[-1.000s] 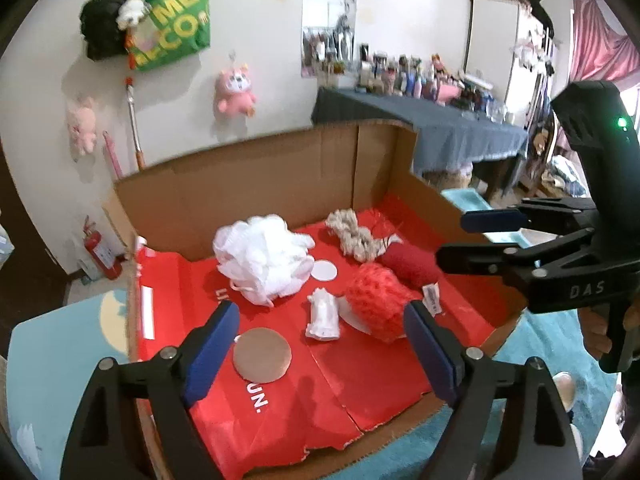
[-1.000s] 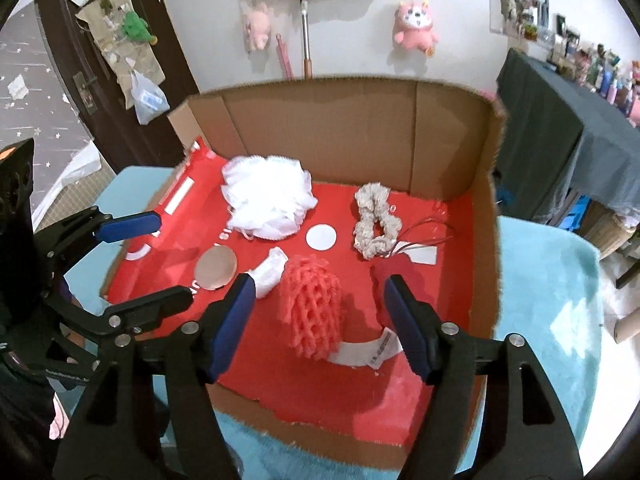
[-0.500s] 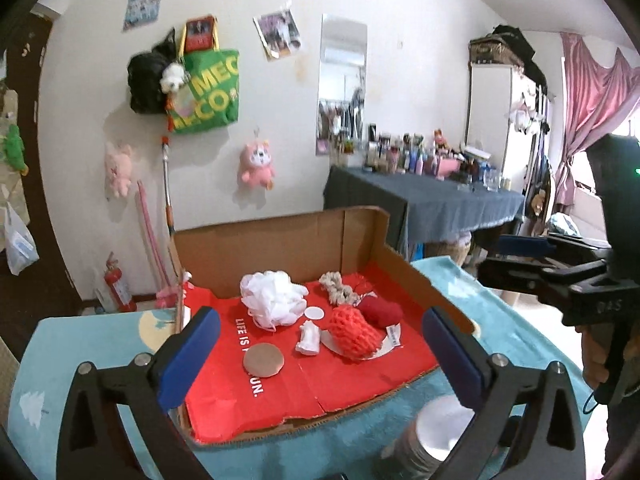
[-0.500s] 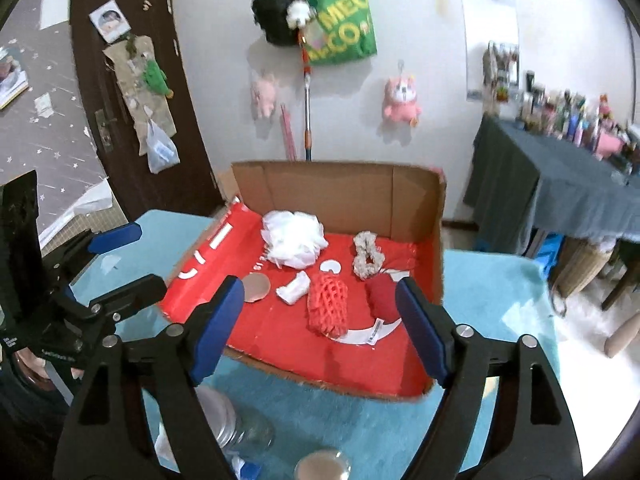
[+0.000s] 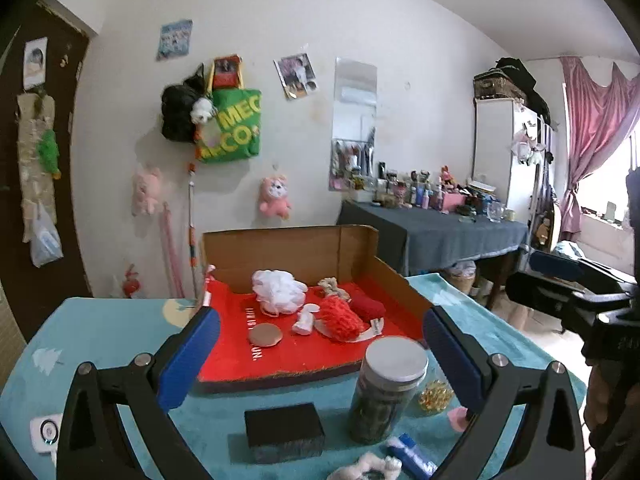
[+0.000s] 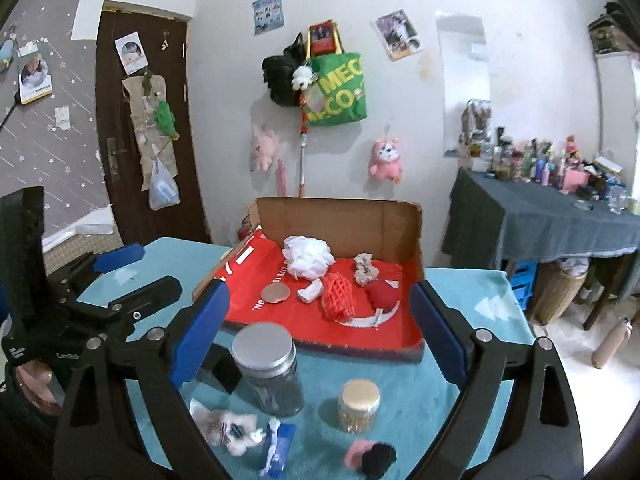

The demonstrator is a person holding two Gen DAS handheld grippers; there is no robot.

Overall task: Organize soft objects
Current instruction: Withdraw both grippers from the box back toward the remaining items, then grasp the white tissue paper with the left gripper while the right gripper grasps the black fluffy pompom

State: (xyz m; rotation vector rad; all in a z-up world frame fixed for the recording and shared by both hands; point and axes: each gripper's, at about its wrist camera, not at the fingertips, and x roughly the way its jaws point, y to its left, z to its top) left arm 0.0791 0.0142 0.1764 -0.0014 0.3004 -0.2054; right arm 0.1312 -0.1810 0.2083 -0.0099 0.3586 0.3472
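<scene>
A cardboard box (image 5: 296, 248) with a red lining stands on the teal table. In it lie a white mesh pouf (image 5: 278, 290), a red net sponge (image 5: 340, 318), a dark red soft roll (image 5: 368, 306), a beige scrunchie (image 5: 332, 285) and a small white roll (image 5: 303, 322). My left gripper (image 5: 319, 316) is open and empty, well back from the box. My right gripper (image 6: 319, 288) is also back from the box, its jaws opening with nothing between them. On the near table lie a white plush toy (image 6: 228, 426) and a pink and black soft piece (image 6: 370, 454).
In front of the box stand a dark jar with a silver lid (image 6: 272, 372), a small gold-lidded jar (image 6: 359, 404) and a black block (image 5: 284, 430). A blue packet (image 6: 278, 446) lies beside the plush. A round disc (image 5: 265, 335) lies in the box. A cluttered grey-clothed table (image 5: 440, 236) stands at the right.
Both grippers drew back from over the box and rose slightly, their jaws spreading wider. The jars, the block and the plush at the table's front came into view.
</scene>
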